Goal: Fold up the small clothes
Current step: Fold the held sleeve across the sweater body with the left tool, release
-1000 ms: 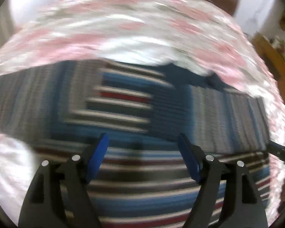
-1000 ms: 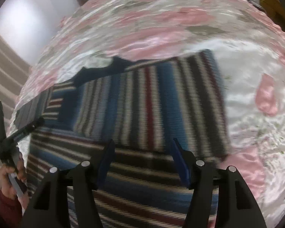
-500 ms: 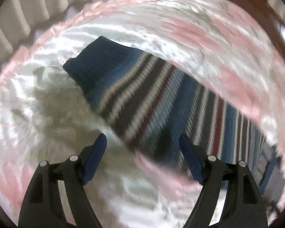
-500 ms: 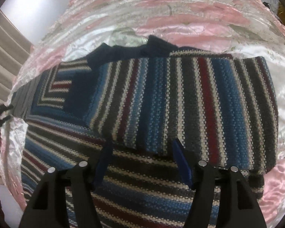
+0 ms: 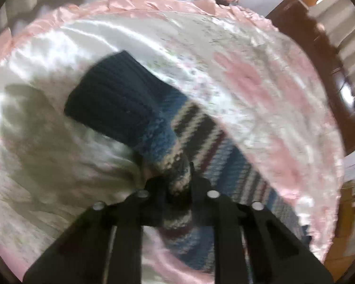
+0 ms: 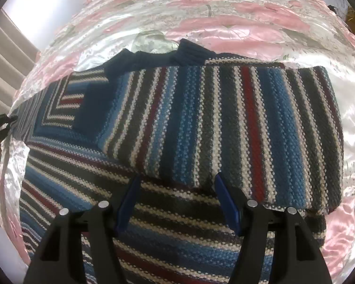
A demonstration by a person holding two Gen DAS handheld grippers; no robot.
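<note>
Fingers (image 5: 177, 177) of the left gripper (image 5: 171, 184) pinch the sweater sleeve (image 5: 153, 123); lift it clear before folding across. Right gripper (image 6: 177, 198) hovers agape.

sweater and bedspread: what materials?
Sweater: looks like chunky knit yarn, wool or acrylic, matte; stitch loops show in the stripes, ribbing on the navy cuff. Bedspread: looks like satin, glossy; bright highlights along its wrinkles. Exact fibres can't be told.

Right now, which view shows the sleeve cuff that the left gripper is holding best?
The left wrist view: the navy cuff fills the middle, with the left gripper shut on the sleeve just behind it. The right wrist view shows the sweater body, not that cuff.
</note>
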